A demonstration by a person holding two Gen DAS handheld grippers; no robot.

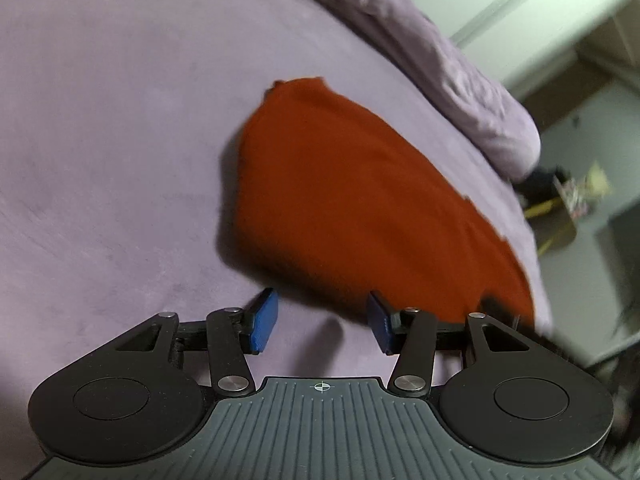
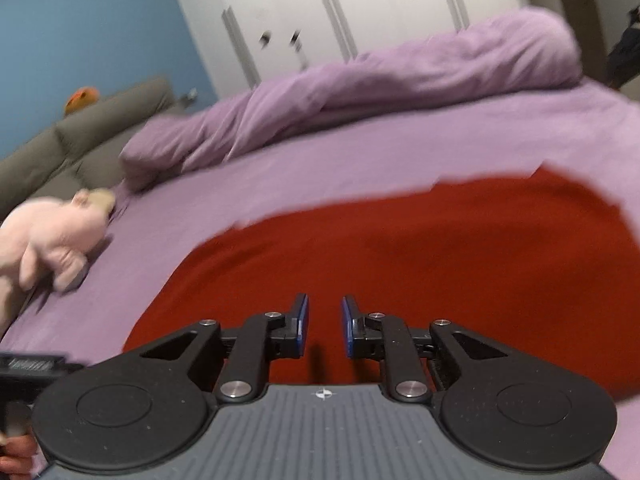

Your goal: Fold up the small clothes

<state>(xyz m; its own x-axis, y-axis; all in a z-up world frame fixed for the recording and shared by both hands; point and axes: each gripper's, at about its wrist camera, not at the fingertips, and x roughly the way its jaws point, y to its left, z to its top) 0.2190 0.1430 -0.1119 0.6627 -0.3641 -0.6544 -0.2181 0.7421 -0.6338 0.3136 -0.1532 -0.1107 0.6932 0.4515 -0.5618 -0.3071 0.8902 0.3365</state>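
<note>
A red garment (image 1: 352, 204) lies folded flat on the purple bed sheet (image 1: 112, 128). In the left wrist view my left gripper (image 1: 322, 320) hovers just in front of the garment's near edge, jaws open, with only sheet between the blue pads (image 1: 264, 320). In the right wrist view the same red garment (image 2: 440, 256) fills the middle. My right gripper (image 2: 324, 326) is above its near part with a narrow gap between its jaws and nothing pinched between them.
A bunched purple duvet (image 2: 380, 92) lies along the far side of the bed. A pink plush toy (image 2: 52, 240) rests at the left by a grey headboard cushion (image 2: 80, 136). White wardrobe doors (image 2: 340, 8) stand behind. A hand (image 2: 16, 452) holds the other device at lower left.
</note>
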